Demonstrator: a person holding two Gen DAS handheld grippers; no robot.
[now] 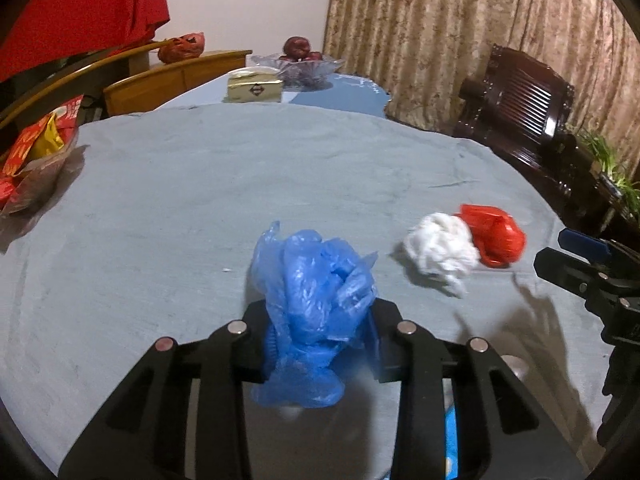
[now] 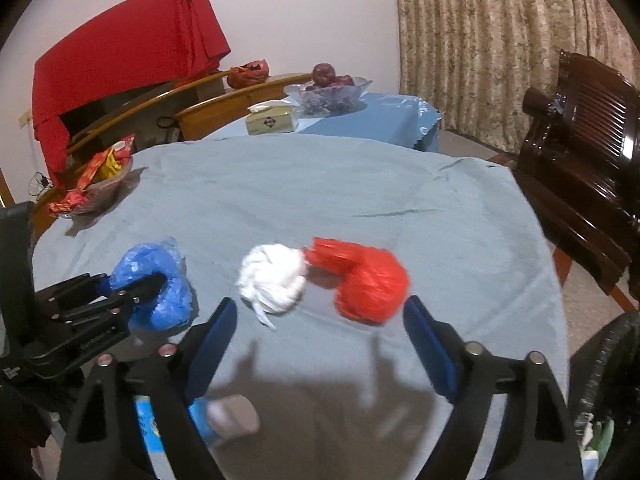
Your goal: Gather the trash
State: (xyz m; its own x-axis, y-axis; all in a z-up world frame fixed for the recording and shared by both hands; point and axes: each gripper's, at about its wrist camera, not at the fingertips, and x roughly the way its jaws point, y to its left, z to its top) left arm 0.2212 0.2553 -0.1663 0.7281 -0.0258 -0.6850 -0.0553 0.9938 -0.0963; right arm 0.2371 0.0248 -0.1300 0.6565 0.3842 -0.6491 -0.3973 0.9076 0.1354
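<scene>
- My left gripper [image 1: 320, 344] clamps the crumpled blue bag [image 1: 312, 300], which sits low at six o'clock in its own view, just off the grey tablecloth [image 1: 200, 200].
- My right gripper [image 2: 320, 320] stands wide with nothing between its jaws; the white wad [image 2: 272, 280] lies at eleven o'clock of it, touching the red bag [image 2: 368, 284] at one.
- I would centre on one piece, press low, and close slowly.

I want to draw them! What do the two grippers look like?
Both grippers are black plastic with triangle-shaped cut-outs and round silver pins. The right gripper has flat blue pads inside its fingers. The left gripper has small white lettering on its side, too small to read.
</scene>
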